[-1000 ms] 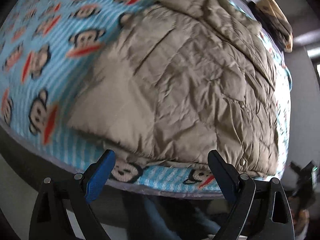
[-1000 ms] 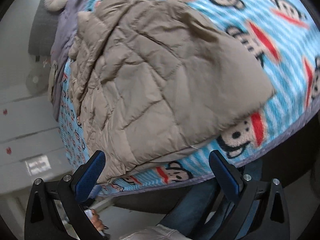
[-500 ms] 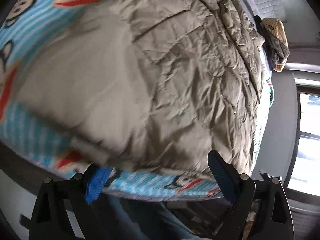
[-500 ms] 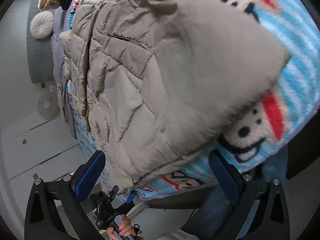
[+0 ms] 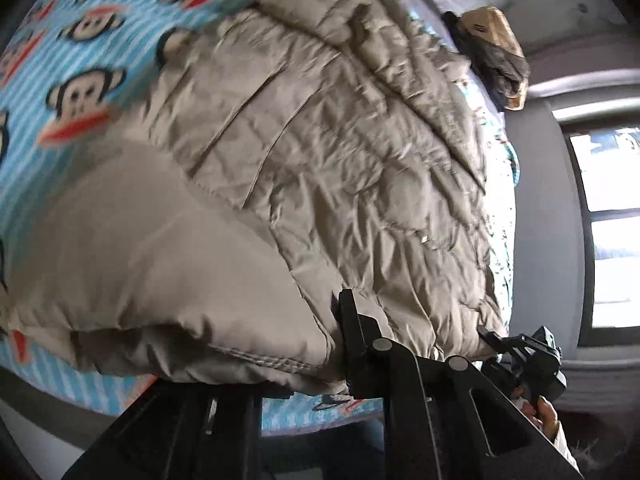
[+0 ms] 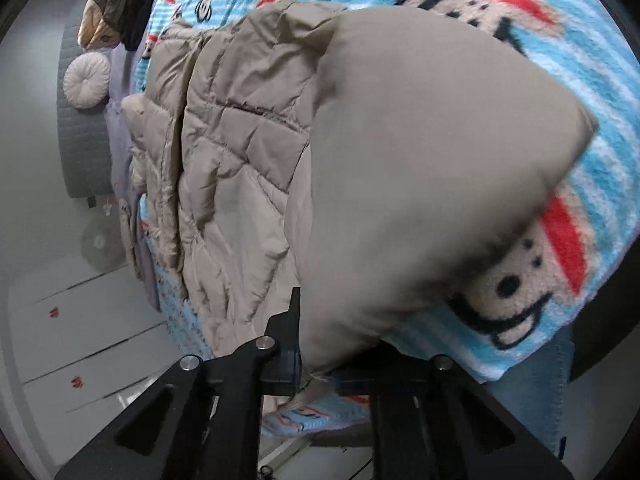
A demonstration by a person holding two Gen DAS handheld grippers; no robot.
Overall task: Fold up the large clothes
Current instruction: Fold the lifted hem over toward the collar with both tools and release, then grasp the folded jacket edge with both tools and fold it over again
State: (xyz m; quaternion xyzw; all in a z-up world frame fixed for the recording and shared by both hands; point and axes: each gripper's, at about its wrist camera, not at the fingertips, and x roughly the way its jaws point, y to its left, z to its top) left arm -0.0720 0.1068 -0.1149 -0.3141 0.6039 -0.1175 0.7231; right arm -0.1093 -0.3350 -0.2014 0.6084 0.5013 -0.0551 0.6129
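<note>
both hand-held grippers – left (image 5: 320,364), right (image 6: 316,364) – clamp jacket (image 5: 320,168) hem

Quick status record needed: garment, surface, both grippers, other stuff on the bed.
garment: beige quilted jacket, partly folded, lying flat
surface: blue monkey-print blanket on a bed
left gripper: closed on the jacket's near hem
right gripper: closed on the jacket's near hem
other items: round white cushion; dark and tan clothing pile at the far end

You stood at a bed (image 5: 92,384) under a blue monkey-print blanket (image 6: 600,208); a bright window (image 5: 612,224) lit grey walls (image 5: 536,208), beside white drawers (image 6: 80,344).
</note>
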